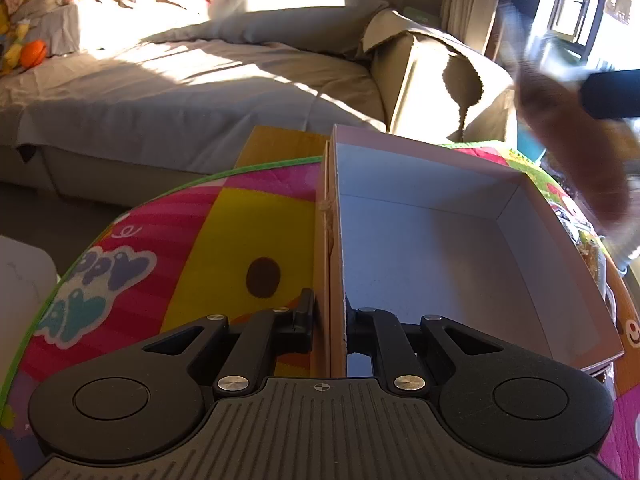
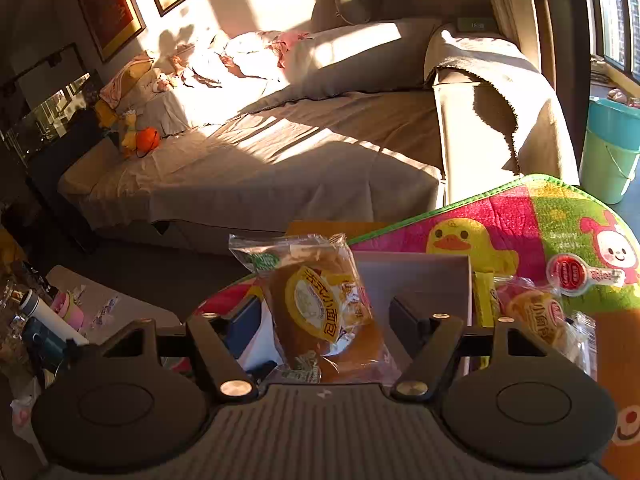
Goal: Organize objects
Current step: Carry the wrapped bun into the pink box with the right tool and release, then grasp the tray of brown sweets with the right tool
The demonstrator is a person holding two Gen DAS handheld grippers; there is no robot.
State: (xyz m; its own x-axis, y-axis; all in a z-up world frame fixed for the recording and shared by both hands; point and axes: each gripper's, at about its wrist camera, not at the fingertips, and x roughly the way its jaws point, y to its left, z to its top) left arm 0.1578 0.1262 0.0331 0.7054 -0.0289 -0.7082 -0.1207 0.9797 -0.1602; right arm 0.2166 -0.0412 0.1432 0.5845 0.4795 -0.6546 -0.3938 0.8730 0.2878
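Beyond the work surface, low sun from the window (image 2: 616,12) stripes a long cloth-draped sofa (image 2: 320,152); a teal bucket (image 2: 608,148) stands on the floor at its end. Nearer, a bright cartoon play mat (image 1: 200,240) with a green border covers the surface I am working on. It is soft and slightly uneven, I judge, so a light carton could slide on it. That is likely why my left gripper (image 1: 330,320) is clamped tight on the near side wall of the open box (image 1: 440,260), one finger outside and one inside, steadying it as the target. The box interior looks bare and white. My right gripper (image 2: 328,312) has its fingers part-way apart, pinching a wrapped bread packet (image 2: 320,304) by its sides, upright, in the air just above the box's near edge. From the left wrist view it is only a brown blur off to the right, not yet inside. Smaller items wait on the mat just beside the box: a second bun packet (image 2: 536,312), a yellow stick sachet (image 2: 482,300) and a red-lidded jelly cup (image 2: 568,272). The crinkly wrapper could slip, so I judge a gentle lowering is called for.
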